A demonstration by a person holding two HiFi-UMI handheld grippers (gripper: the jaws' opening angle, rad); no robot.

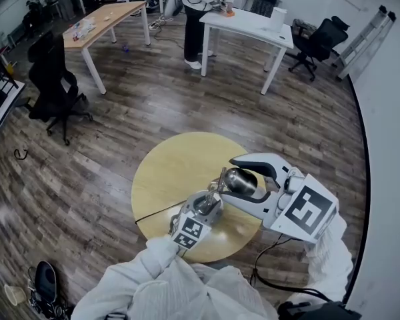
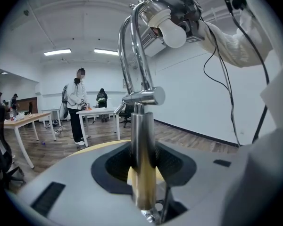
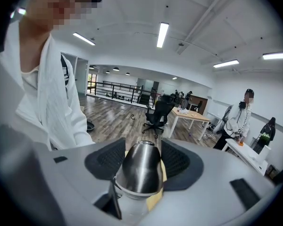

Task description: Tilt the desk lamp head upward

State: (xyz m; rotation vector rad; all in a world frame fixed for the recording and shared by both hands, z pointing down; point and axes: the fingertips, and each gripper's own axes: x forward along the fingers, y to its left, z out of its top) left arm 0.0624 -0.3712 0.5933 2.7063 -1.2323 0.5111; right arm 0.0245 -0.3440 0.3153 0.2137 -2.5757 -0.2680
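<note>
Left gripper [image 1: 209, 203] covering lamp base in head view; footing on round worktop [image 1: 167, 172] not showing. Lamp post [image 2: 142, 159] running off bottom edge in left gripper view. Lamp head [image 3: 140, 169] losing bulb end past bottom edge in right gripper view. Standing person [image 1: 201, 12] getting cut by top edge. Items on far wooden table [image 1: 100, 22] reading too small to tell.

Bright, even office light from the ceiling strip lights [image 3: 161, 34], so shadows stay soft. Heavy fisheye bending at the edges, with dark corners. The chrome lamp head [image 3: 140, 166] catches some glare, and close-up stuff looks blurry.
</note>
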